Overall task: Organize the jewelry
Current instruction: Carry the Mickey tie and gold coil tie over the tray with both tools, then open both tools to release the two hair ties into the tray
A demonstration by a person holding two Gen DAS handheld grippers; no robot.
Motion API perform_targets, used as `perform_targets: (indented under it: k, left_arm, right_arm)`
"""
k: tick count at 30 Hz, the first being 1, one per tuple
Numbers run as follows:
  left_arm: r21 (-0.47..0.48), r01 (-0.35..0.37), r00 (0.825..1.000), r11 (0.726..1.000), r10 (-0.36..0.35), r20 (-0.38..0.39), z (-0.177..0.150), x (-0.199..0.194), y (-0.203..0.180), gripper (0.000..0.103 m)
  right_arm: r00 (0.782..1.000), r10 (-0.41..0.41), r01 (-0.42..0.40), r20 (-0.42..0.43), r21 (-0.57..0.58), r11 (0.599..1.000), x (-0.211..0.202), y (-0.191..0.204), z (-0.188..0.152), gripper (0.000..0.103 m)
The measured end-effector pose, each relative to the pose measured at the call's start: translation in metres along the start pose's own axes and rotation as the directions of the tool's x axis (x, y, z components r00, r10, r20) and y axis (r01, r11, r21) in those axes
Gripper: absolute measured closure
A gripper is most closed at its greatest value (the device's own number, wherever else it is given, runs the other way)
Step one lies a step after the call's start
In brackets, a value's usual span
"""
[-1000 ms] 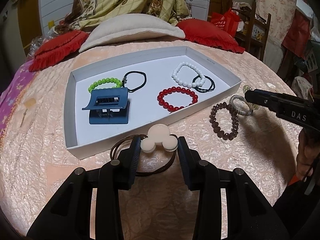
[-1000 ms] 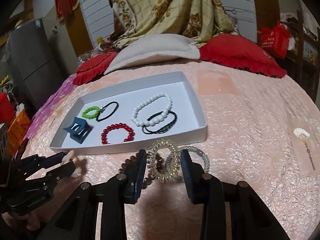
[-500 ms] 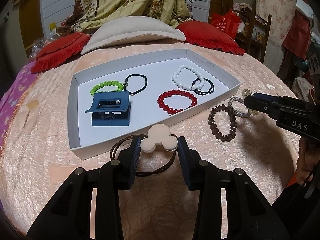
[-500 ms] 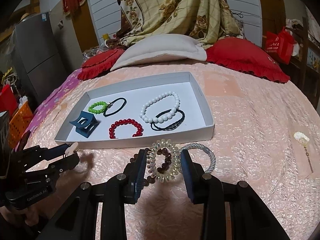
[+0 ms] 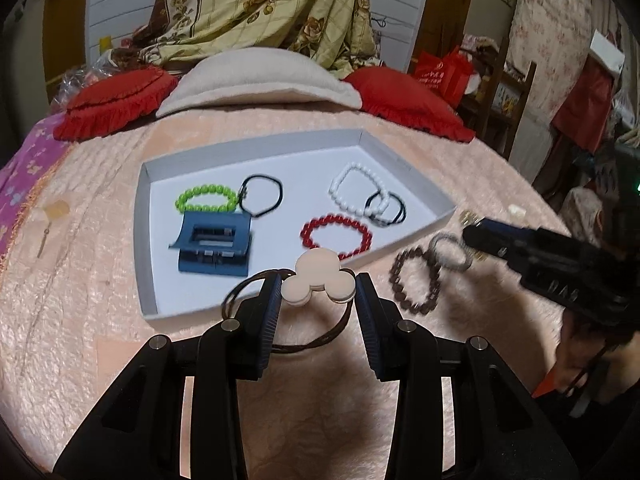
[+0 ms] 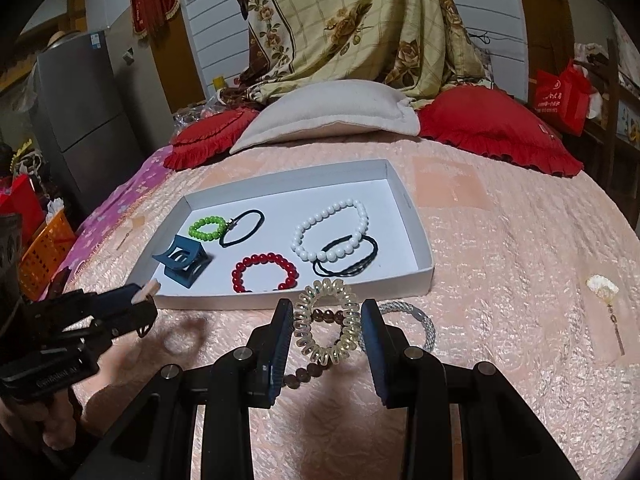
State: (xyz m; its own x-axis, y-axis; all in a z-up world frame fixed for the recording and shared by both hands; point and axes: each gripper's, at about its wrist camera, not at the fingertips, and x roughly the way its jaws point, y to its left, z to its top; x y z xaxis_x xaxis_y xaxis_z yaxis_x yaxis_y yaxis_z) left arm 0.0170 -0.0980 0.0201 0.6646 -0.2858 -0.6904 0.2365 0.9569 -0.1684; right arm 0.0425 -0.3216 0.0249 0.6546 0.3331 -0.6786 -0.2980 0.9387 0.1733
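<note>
- The left gripper (image 5: pixel 318 304) has its fingers pinching a cream mouse-head hair tie (image 5: pixel 318 278), whose brown elastic loop (image 5: pixel 320 340) hangs down below them, above the pink bedspread (image 5: pixel 80 320).
- The right gripper (image 6: pixel 326 328) has its fingers pinching a clear spiral hair tie (image 6: pixel 324 322), held upright and lifted off the bed.
- A shallow white tray (image 5: pixel 146 240) lies on the bedspread just beyond both grippers.
- Inside the tray lie a green bead bracelet (image 5: pixel 206 198), a thin black hair band (image 5: pixel 262 194) touching it, a blue claw clip (image 5: pixel 214 248), a red bead bracelet (image 5: pixel 336 236), and a white bead bracelet (image 5: pixel 354 194) overlapping a black corded band (image 5: pixel 388 210).
- Outside the tray, at its near right corner, a brown bead bracelet (image 5: pixel 416 282) and a silver mesh ring (image 5: pixel 450 252) lie on the bedspread, touching each other.
- A small cream fan-shaped charm (image 6: pixel 602 286) lies well apart, far right in the right wrist view.
- Red cushions (image 6: pixel 496 132) and a beige pillow (image 6: pixel 332 114) sit at the head of the bed.
</note>
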Motion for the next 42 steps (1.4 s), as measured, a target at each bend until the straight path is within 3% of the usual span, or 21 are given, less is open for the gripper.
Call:
perform_targets:
  k: [10,17,23,27,33,42]
  left_arm:
    - [0.025,-0.002,0.998,1.000,0.000,0.069,0.062,-0.005,-0.001,0.067]
    - [0.053,-0.017,0.998,0.998,0.014,0.063,0.102,0.046,0.000,0.067]
    - [-0.021,-0.011,0.999,1.000,0.010,-0.042,0.108,0.120,0.017,0.067]
    - [-0.014,-0.028,0.995,0.999,0.027,-0.092,0.116,0.148,0.021,0.067]
    - [0.002,-0.052,0.991,0.999,0.052,-0.121,0.122,0.172,0.026,0.067]
    - [-0.070,-0.008,0.982,0.998,-0.005,-0.191,0.117,0.184,0.035,0.062]
  right_arm:
    - [1.000,0.024,-0.024,0.001,-0.023,0.999,0.018,0.000,0.052,0.069]
    - [0.999,0.013,-0.012,-0.041,0.034,0.999,0.061,-0.017,0.067,0.069]
    - [0.997,-0.002,0.003,-0.076,0.014,1.000,0.090,-0.017,0.073,0.069]
    - [0.996,-0.007,0.010,-0.094,0.028,1.000,0.107,-0.019,0.071,0.069]
    - [0.994,-0.033,0.035,-0.109,0.018,0.999,0.126,-0.019,0.074,0.069]
    - [0.991,-0.056,0.062,-0.121,0.047,0.997,0.146,-0.026,0.078,0.069]
